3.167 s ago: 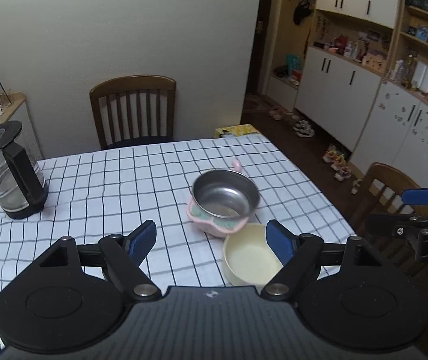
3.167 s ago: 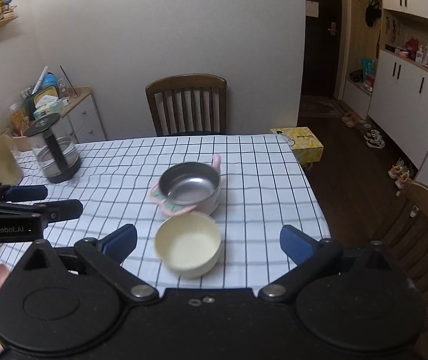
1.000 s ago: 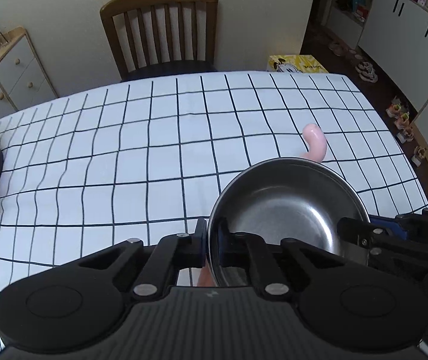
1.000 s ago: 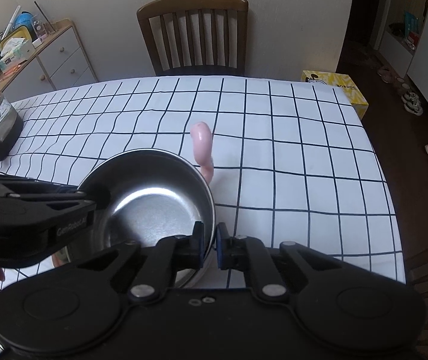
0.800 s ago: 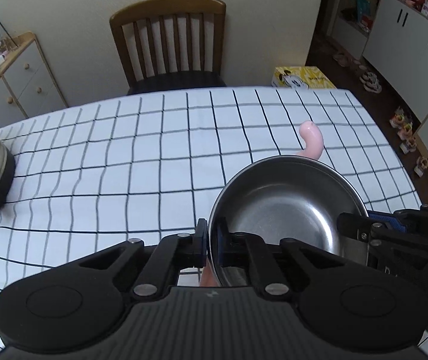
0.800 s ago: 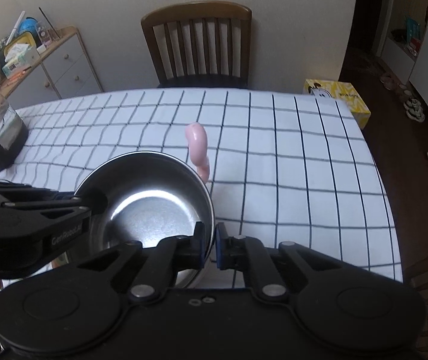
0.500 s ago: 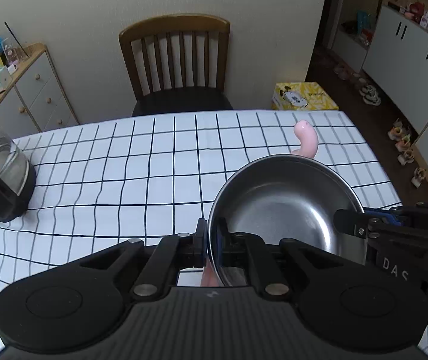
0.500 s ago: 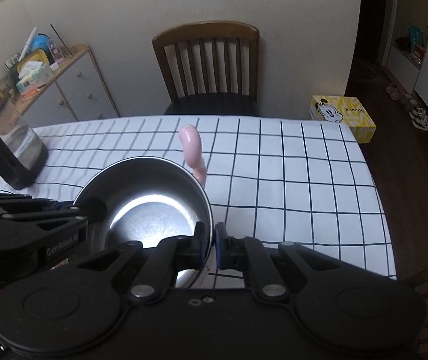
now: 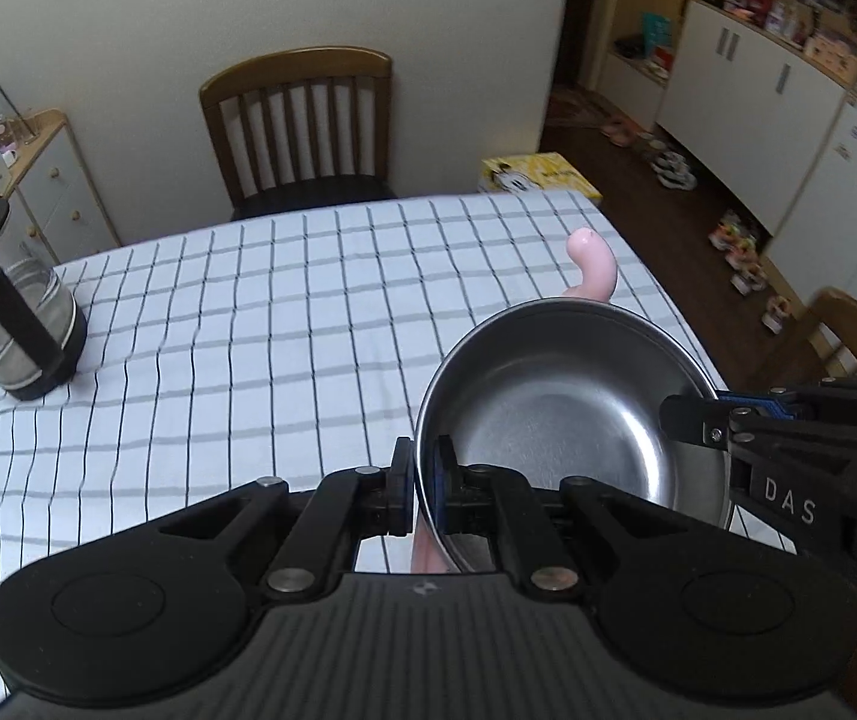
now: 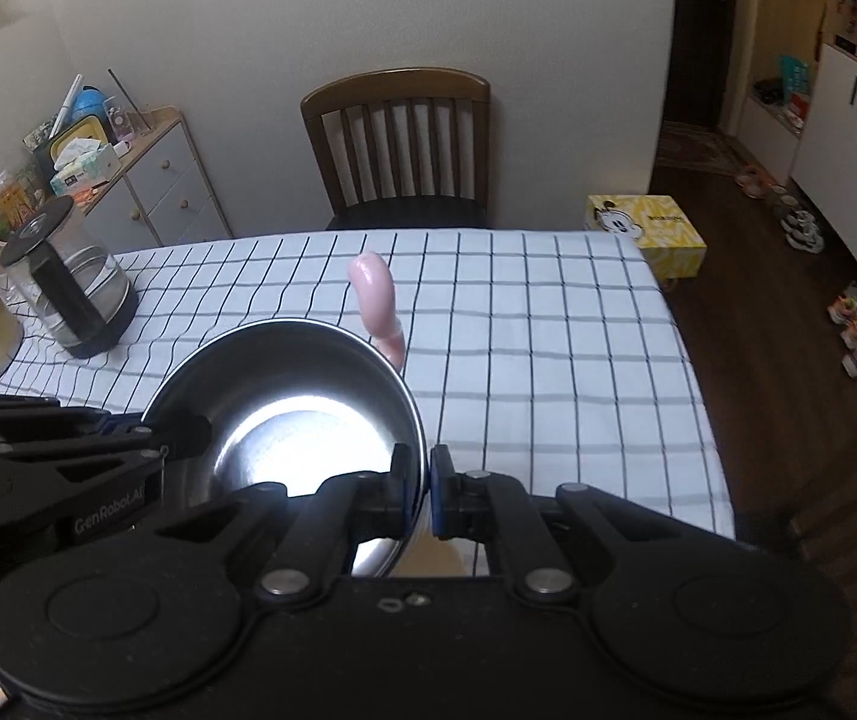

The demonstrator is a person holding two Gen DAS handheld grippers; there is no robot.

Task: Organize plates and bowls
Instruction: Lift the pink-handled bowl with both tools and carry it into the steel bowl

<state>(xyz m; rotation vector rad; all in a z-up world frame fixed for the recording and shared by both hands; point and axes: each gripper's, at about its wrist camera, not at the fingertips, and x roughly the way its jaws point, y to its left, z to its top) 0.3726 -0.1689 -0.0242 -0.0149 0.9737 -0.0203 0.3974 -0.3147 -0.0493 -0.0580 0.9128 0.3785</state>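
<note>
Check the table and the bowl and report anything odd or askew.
Nothing looks spilled or damaged. The round stainless-steel bowl, empty, is pinched at opposite rims by the left gripper and the right gripper. The one odd sight is a curved pink handle poking up behind it. The checked tablecloth is slightly rippled near the glass kettle.

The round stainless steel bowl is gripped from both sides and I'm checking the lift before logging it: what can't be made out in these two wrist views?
- Pink base under the round stainless steel bowl: hidden by the bowl in both views; only its curved pink handle shows.
- Table under the bowl: blocked by the bowl, left gripper and right gripper, so clearance is unclear.
- Glass kettle: cut off by the left view's edge.
</note>
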